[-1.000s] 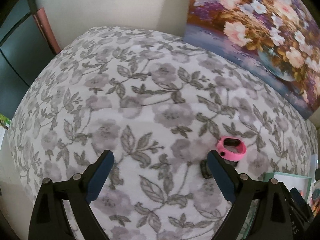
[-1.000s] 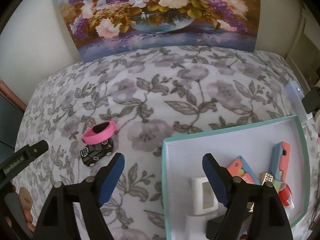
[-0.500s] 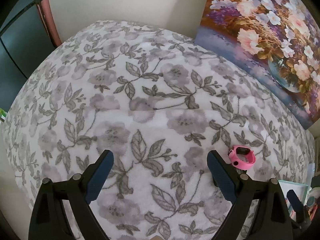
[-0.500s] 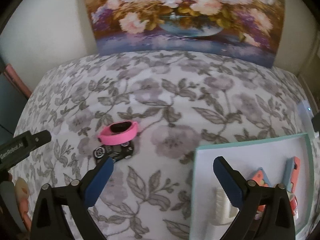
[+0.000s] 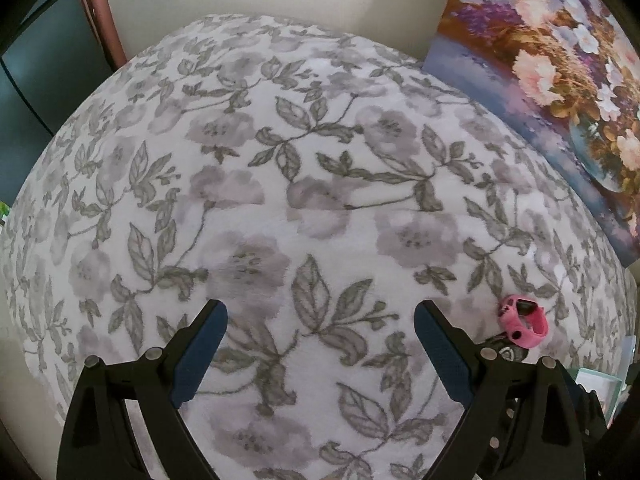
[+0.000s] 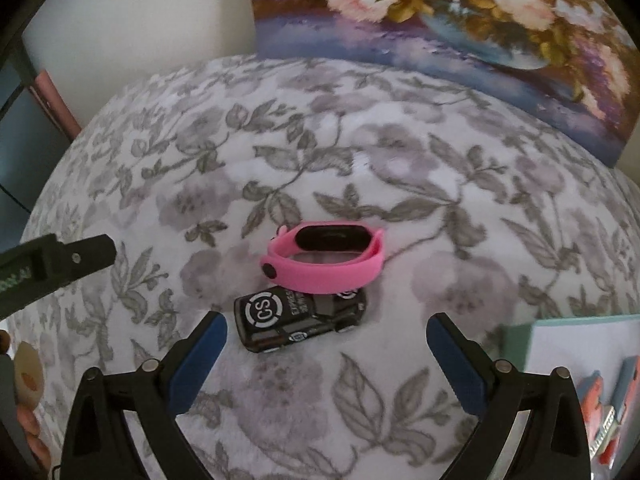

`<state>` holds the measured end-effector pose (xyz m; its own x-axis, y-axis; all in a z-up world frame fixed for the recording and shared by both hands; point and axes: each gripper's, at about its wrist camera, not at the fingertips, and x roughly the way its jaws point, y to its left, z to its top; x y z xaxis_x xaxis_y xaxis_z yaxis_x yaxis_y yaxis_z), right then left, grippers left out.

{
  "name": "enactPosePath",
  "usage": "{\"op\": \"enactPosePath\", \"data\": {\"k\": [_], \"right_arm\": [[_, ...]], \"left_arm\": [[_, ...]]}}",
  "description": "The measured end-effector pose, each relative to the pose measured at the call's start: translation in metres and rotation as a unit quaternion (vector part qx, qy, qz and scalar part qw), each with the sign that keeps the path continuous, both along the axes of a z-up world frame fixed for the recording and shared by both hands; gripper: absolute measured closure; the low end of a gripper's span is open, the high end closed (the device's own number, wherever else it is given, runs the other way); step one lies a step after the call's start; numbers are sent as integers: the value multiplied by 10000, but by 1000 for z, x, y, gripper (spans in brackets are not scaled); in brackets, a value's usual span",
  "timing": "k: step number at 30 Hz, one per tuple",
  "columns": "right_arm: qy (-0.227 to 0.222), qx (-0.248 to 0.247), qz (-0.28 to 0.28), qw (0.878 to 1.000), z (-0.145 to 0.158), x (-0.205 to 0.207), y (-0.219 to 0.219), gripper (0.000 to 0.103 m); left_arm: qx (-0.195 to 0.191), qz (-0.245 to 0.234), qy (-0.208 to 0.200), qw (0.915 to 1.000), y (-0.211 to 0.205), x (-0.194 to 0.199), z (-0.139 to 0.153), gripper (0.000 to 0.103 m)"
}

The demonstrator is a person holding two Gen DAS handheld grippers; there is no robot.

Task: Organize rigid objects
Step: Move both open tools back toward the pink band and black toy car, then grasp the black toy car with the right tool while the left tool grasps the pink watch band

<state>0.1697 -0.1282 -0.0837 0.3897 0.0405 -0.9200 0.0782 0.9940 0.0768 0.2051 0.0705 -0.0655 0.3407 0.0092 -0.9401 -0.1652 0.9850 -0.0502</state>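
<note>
both grippers point steeply down at the floral blanket point(image 5: 320, 200); left gripper point(image 5: 320, 344) and right gripper point(image 6: 326, 356) gape wide, empty.

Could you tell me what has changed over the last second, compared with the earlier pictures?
The right gripper swung left from over the teal tray to above the black toy car and pink wristband; its jaws have just been opening, with nothing between them. The left gripper drifted left, away from both. Car, wristband and tray contents stayed put; both grippers remain empty.
</note>
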Motion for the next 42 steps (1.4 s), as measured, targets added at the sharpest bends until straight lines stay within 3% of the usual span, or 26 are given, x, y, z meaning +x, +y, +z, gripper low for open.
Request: {"op": "enactPosePath", "data": {"k": [12, 19, 31, 42], "right_arm": [[33, -289, 204, 9994, -19, 11, 14, 5], [-58, -279, 212, 9994, -15, 12, 16, 24], [-15, 21, 200, 9998, -1, -5, 2, 24], [-171, 95, -42, 9998, 27, -19, -36, 24]], "left_arm": [[-66, -20, 83, 9999, 6, 5, -10, 8], [-35, -113, 73, 9999, 0, 6, -8, 8], [27, -364, 31, 9993, -16, 3, -2, 8], [-185, -725, -113, 9971, -51, 0, 3, 8]]}}
